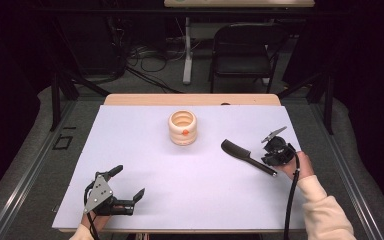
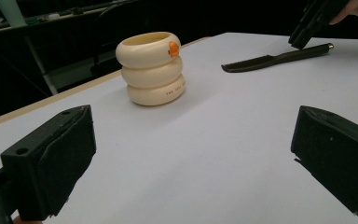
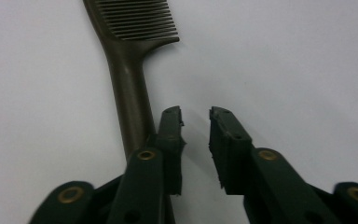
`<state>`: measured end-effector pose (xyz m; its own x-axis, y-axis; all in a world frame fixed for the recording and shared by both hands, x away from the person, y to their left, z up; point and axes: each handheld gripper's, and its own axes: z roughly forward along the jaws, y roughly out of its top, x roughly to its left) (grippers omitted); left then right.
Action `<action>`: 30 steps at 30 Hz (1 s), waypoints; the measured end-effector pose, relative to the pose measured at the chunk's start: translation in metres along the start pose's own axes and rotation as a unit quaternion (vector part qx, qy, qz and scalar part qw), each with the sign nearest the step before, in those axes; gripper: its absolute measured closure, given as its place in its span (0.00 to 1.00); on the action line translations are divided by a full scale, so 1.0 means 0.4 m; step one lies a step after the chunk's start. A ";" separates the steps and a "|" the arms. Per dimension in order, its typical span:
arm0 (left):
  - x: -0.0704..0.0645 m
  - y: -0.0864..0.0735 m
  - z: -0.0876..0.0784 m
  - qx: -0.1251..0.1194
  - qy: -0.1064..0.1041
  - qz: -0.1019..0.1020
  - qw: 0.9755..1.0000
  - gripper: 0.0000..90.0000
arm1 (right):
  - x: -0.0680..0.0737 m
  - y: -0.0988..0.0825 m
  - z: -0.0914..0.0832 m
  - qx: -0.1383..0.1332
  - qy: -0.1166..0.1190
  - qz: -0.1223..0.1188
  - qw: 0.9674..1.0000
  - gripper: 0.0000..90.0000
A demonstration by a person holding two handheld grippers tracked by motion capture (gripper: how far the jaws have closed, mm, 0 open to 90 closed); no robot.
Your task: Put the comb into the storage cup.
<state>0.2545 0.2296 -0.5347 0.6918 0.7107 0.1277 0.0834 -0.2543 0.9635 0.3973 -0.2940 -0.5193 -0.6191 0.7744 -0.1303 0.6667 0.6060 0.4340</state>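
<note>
A dark comb (image 1: 247, 157) lies flat on the white sheet (image 1: 130, 135) at the right, teeth end toward the middle. My right gripper (image 1: 270, 162) is right at its handle end. In the right gripper view the jaws of my right gripper (image 3: 196, 114) stand a little apart with only bare sheet between them, and the comb's handle (image 3: 128, 93) runs along the outside of the left jaw. A cream ribbed cup (image 1: 182, 127) with an orange dot stands upright at the middle back. My left gripper (image 1: 129, 182) rests near the front left, jaws wide apart and holding nothing, pointed toward the cup (image 2: 151, 67).
The wooden table edge (image 1: 190, 99) runs behind the sheet. A black folding chair (image 1: 242, 47) and floor cables sit beyond it. Bare sheet stretches between the cup and both grippers. A sleeve (image 1: 325, 210) comes in at the lower right.
</note>
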 end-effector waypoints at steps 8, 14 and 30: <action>-0.001 0.000 0.003 0.002 -0.001 0.000 1.000 0.00 | -0.003 0.008 -0.024 -0.014 0.002 -0.010 1.000 0.50; 0.000 0.000 0.003 0.001 0.000 0.000 1.000 0.00 | 0.004 0.019 -0.041 -0.019 0.001 -0.008 1.000 0.28; -0.001 0.001 0.002 -0.002 0.001 -0.002 1.000 0.00 | 0.023 0.049 -0.040 0.000 0.012 -0.039 0.999 0.00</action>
<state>0.2548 0.2285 -0.5346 0.6904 0.7129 0.1233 0.0845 -0.2487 0.9649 0.3978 -0.2780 -0.4976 -0.6798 0.7195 -0.1419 0.6158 0.6652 0.4224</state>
